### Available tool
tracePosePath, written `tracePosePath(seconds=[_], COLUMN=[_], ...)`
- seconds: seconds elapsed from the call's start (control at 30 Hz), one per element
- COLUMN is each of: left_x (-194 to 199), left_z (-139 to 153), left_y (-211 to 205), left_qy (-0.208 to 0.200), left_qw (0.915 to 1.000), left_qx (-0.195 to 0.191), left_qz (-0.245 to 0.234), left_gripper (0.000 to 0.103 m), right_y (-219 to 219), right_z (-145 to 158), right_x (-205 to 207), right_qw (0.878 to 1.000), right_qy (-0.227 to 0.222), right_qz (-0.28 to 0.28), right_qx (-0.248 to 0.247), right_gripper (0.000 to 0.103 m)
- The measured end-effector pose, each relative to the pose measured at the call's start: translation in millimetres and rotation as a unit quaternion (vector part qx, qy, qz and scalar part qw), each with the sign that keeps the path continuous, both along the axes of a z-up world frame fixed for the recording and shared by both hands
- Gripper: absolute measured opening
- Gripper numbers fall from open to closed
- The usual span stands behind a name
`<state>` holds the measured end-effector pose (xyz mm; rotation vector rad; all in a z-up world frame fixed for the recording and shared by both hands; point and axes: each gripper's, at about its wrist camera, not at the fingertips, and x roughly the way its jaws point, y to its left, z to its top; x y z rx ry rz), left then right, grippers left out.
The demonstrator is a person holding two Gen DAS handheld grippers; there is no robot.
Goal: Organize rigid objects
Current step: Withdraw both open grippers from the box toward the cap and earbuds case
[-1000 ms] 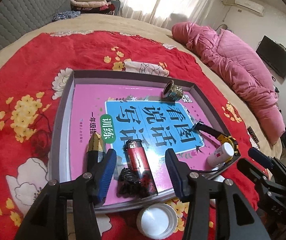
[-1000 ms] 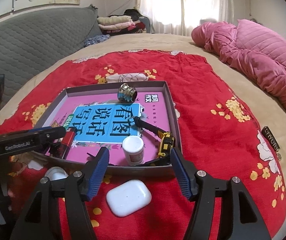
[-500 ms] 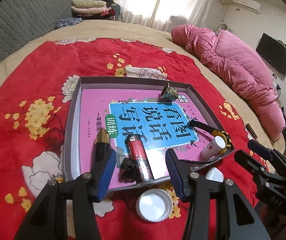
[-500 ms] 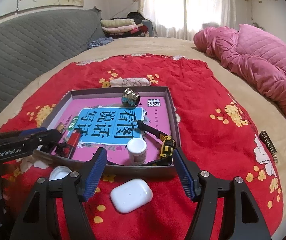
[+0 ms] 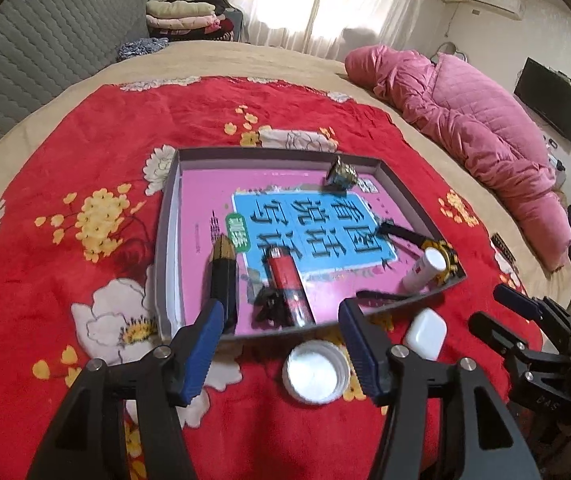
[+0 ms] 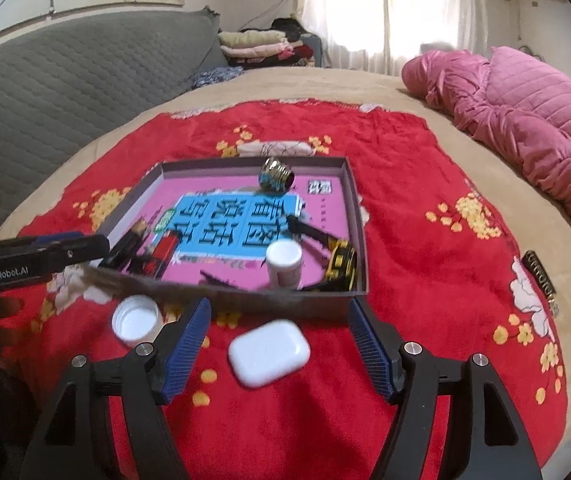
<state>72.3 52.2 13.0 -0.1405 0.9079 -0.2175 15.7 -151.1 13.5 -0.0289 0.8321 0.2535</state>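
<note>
A grey tray (image 5: 165, 240) lined with a pink book sits on the red blanket. In it lie a red lighter (image 5: 287, 280), a black and gold tube (image 5: 223, 272), a black clip (image 5: 269, 308), a white bottle (image 5: 425, 268), a yellow tape measure (image 5: 443, 256) and a metal cap (image 5: 341, 174). A white lid (image 5: 315, 372) and a white earbud case (image 6: 269, 352) lie on the blanket in front of the tray (image 6: 359, 236). My left gripper (image 5: 279, 340) is open above the lid. My right gripper (image 6: 279, 344) is open around the case.
A pink quilt (image 5: 477, 128) lies on the bed at the right. Folded clothes (image 5: 185, 20) are stacked at the back. A grey quilted headboard (image 6: 65, 72) is at the left. A dark comb (image 6: 541, 280) lies right of the blanket.
Both grippers have pulled back and up from the tray. The lid and the earbud case now show fully in front of the tray's near wall.
</note>
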Motion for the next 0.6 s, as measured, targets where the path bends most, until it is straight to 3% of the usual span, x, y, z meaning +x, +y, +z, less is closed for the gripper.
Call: tracePosePath(seconds=[0.6], left_x=[-28], left_z=[-29], left_y=[-36], left_qy=[0.05], left_qw=[0.9967], left_qx=[0.036], left_qz=[-0.054], left_gripper=[0.059], right_y=[2], right_z=[-38], right_x=[-2], right_qw=[0.998], right_qy=[0.051], right_qz=[0.025], right_qx=[-0.007], right_gripper=[0.073])
